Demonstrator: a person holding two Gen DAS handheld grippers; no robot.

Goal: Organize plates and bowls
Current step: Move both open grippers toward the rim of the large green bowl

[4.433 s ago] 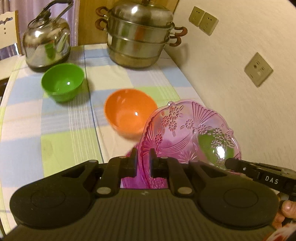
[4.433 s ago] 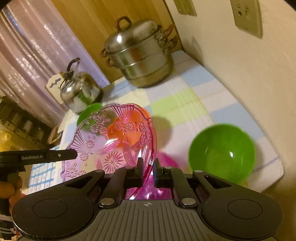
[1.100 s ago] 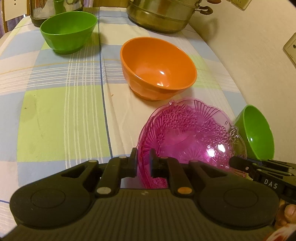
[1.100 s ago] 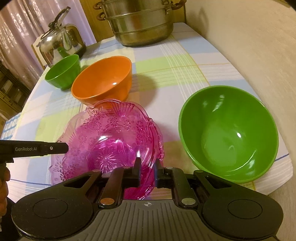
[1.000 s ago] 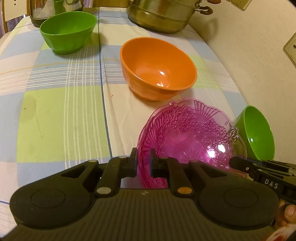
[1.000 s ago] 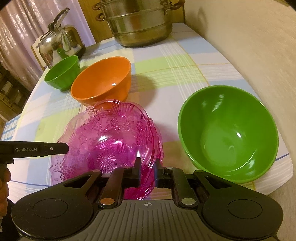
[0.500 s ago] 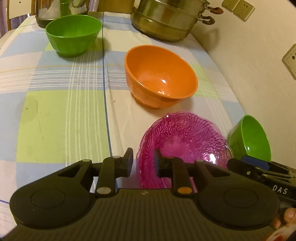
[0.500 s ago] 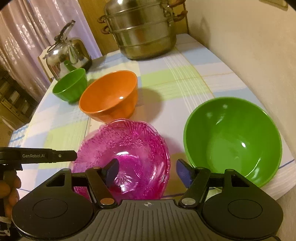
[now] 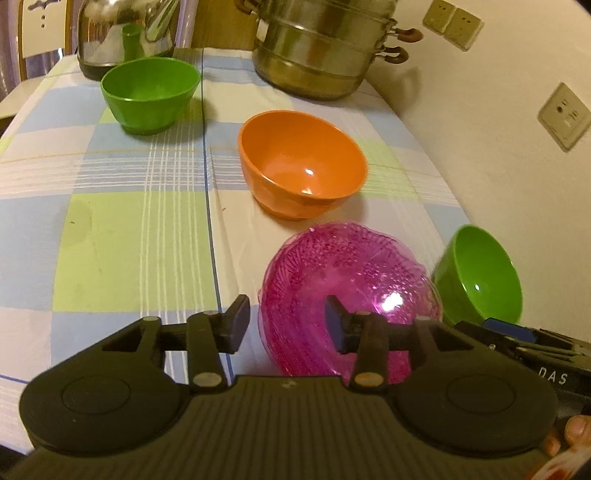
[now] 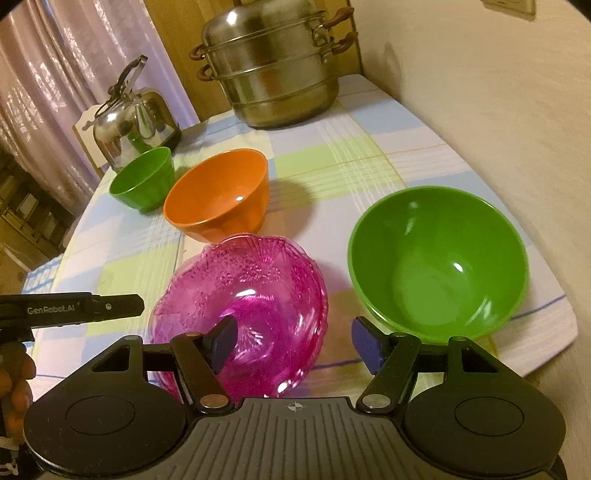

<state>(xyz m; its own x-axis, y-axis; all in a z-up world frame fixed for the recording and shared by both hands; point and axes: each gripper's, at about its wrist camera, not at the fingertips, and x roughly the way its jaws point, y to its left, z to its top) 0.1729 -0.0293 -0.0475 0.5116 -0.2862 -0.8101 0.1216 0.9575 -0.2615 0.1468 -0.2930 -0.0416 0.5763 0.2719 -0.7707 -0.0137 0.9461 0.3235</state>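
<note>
Both grippers have let go of the pink glass plates (image 10: pixel 255 295), now stacked on the checked tablecloth (image 9: pixel 122 236). Large green bowl (image 10: pixel 439 258) just right of them; orange bowl (image 10: pixel 221 195) just behind. Right gripper (image 10: pixel 293 341): jaws wide, empty. Left gripper (image 9: pixel 284 321): jaws opening astride the rim, not gripping it.

Surface (image 9: pixel 110 229): covered with a checked cloth in pale blue, lime green and white, its right edge set against the wall.
Wall (image 9: pixel 498 177): cream, textured plaster, carrying a single socket plate (image 9: pixel 564 116) and a double socket plate (image 9: pixel 453 23) further back.
Wood panel (image 10: pixel 177 55): brown, behind the far end of the surface.
Curtain (image 10: pixel 66 74): pale mauve, sheer, hanging in folds at the left.
Chair back (image 9: pixel 42 27): cream, standing at the far left corner.
Light: warm, yellowish, indoor.
</note>
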